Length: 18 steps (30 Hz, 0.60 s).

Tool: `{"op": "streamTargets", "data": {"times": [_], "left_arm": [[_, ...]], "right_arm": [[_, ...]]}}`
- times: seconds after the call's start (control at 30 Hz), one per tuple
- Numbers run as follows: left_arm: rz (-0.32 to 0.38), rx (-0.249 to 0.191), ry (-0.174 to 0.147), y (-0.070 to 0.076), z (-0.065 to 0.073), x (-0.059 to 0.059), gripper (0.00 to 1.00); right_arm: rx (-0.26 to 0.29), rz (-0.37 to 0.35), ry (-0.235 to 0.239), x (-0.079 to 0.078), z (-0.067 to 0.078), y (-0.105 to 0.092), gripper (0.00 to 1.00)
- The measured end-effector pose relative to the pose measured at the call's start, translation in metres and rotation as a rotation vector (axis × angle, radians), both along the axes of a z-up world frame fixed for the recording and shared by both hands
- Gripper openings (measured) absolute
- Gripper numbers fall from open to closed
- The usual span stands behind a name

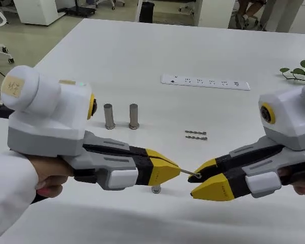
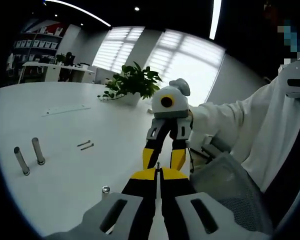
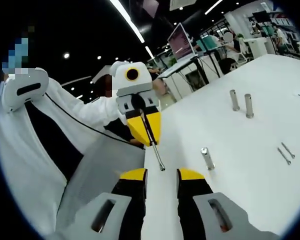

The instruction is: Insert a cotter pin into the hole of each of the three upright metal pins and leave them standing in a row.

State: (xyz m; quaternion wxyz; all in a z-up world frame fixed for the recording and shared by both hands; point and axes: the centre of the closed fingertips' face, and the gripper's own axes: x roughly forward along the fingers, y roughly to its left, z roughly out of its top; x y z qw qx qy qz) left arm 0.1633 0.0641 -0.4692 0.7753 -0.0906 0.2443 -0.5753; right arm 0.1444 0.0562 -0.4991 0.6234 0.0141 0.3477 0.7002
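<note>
You have 3 metal pins: 2 upright near single power strip, third pin farther from it. 3 cotter pins: 2 loose near strip, 1 in left gripper. 1 plant.

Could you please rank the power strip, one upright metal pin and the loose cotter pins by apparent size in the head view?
1. Power strip, clearly largest, though farthest away.
2. Upright metal pin, the left of the standing pair.
3. Loose cotter pins, nearly as long but far thinner.
</note>
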Motion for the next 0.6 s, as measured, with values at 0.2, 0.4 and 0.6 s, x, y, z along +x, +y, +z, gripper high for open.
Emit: {"op": "streamTargets", "data": {"times": [0.2, 0.4, 0.6], "left_arm": [[-0.024, 0.01, -0.023, -0.0031, -0.0007, -0.0029, 0.0], [-0.036, 0.018, -0.015, -0.0034, -0.0046, -0.004, 0.0], [-0.057, 0.031, -0.012, -0.0038, -0.0073, -0.0078, 0.0]], "right_arm": [[0.004, 0.02, 0.014, -0.0031, -0.001, 0.0013, 0.13], [-0.009, 0.054, 0.007, -0.0076, -0.0032, 0.001, 0.11], [0.0, 0.05, 0.012, -0.0072, -0.0039, 0.0001, 0.05]]}}
